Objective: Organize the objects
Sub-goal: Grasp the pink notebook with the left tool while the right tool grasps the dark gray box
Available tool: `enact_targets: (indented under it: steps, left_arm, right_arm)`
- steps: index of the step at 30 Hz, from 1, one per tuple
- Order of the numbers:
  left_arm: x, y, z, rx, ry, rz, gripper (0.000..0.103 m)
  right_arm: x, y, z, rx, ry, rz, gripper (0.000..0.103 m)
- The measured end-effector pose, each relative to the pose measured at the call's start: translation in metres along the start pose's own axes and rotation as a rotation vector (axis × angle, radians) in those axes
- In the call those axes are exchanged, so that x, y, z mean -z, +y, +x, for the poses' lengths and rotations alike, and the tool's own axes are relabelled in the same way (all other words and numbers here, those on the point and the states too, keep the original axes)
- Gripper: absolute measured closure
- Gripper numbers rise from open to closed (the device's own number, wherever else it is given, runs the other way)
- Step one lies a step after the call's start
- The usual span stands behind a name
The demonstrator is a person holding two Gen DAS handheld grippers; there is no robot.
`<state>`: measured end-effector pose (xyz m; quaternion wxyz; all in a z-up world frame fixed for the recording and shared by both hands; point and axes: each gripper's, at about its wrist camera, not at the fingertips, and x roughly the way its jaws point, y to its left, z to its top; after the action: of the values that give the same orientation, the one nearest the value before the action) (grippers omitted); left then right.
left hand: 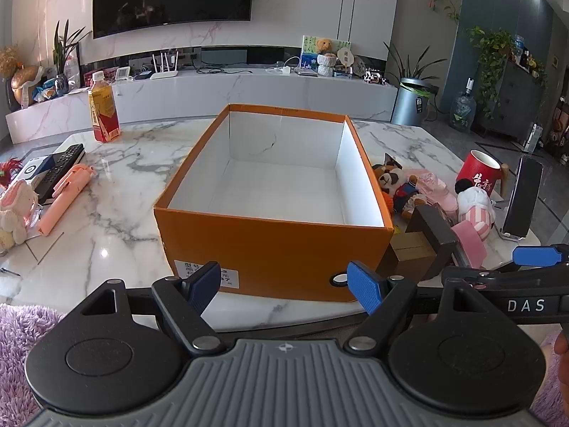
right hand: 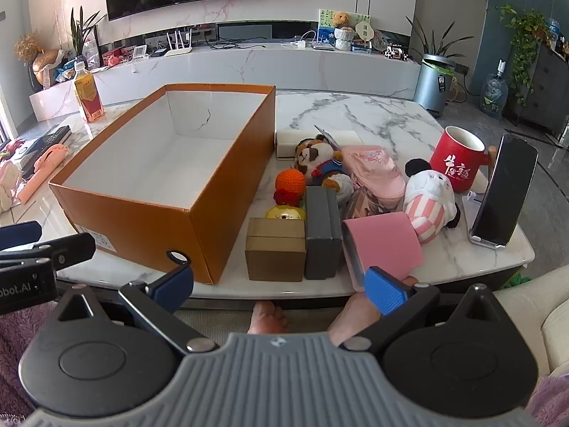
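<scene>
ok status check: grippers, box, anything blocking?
Left gripper open, right gripper open, both holding nothing. Orange box empty on table. Toys and small boxes right of it; nothing blocking.

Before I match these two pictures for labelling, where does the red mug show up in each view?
Left wrist view: the red mug stands far right, beyond the white plush, beside the phone.
Right wrist view: the red mug stands right of centre, behind the white plush, left of the phone.
Shared landmark: the orange box, left of the mug in both.
</scene>
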<state>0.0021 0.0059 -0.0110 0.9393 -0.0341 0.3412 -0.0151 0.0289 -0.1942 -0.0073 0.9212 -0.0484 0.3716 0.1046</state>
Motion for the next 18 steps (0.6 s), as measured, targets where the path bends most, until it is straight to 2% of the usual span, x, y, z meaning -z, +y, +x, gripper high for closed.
enact_targets:
  steps: [10,18]
  left_arm:
    - [0.002,-0.005,0.003,0.006,0.009,0.017,0.011]
    - [0.0,-0.014,0.008,0.054,0.017,0.048,0.012]
  right_arm:
    - [0.001,-0.001,0.002,-0.006,0.01,0.005,0.001]
    - [0.002,-0.01,0.009,-0.025,0.034,0.032,0.001]
